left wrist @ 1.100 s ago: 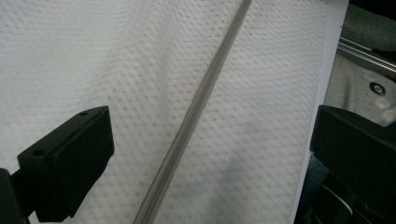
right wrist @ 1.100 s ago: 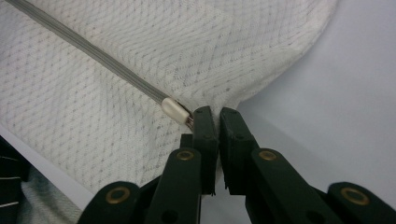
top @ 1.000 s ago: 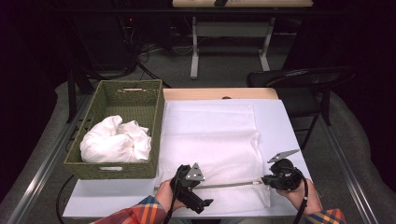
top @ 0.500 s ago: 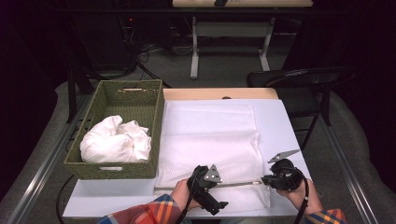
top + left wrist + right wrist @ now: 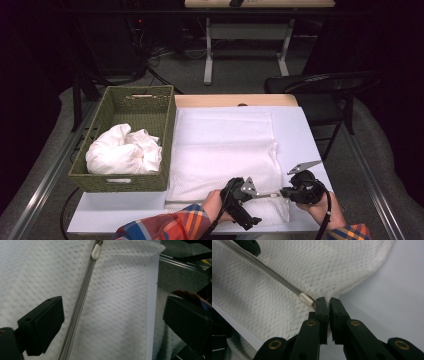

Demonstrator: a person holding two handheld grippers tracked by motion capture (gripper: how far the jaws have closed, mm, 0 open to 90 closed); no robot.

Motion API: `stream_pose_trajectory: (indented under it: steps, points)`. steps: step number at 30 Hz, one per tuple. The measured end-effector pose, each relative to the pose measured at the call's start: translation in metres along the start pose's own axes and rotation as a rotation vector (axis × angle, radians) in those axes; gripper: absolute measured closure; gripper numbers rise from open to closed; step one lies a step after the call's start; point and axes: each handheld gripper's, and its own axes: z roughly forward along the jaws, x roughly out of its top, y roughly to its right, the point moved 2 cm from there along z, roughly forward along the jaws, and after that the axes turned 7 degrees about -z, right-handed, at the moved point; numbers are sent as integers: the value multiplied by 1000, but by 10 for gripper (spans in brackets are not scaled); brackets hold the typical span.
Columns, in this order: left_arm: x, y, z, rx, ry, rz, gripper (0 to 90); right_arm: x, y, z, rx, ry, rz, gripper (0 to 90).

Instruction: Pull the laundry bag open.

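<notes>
On table: white mesh bag flat, grey zipper | right gripper pinching zipper | left gripper wide

Zipper pull hidden between fingers

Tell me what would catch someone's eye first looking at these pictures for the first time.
Probably the white mesh bag spread flat over the middle of the table, with the right gripper shut on the zipper pull at its near edge. The left gripper hangs open over the grey zipper. At the table's left stands a green woven basket holding crumpled white cloth.
</notes>
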Motion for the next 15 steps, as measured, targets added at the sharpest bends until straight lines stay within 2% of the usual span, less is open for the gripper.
stream_pose_trajectory:
  steps: [2,3,5,6,7,9,10,11,12,14,15]
  points:
    - [5,1,3,-11,-4,3,80,0,0,-1,0,3,-7,860]
    - [7,1,5,-4,-8,3,116,0,0,-1,3,3,-8,860]
    - [12,1,8,-23,-24,1,146,0,-1,-2,0,8,-12,860]
    - [14,1,9,-6,-26,5,158,0,-1,-2,1,10,-9,860]
    - [16,1,11,-12,-28,6,167,1,-1,-2,1,11,-11,860]
    - [20,2,12,4,-42,11,234,1,-1,-2,3,13,-13,860]
    - [22,2,14,-17,-32,9,282,1,-2,-3,6,13,-9,861]
    - [24,3,15,-3,-44,14,282,1,-2,-3,6,13,-9,861]
    - [25,3,16,-18,-30,10,326,0,-1,-3,5,16,-10,860]
    - [27,2,18,-23,-35,5,372,0,-1,-3,7,21,-13,861]
    - [30,0,20,-23,-32,-2,426,1,-1,-3,6,23,-15,861]
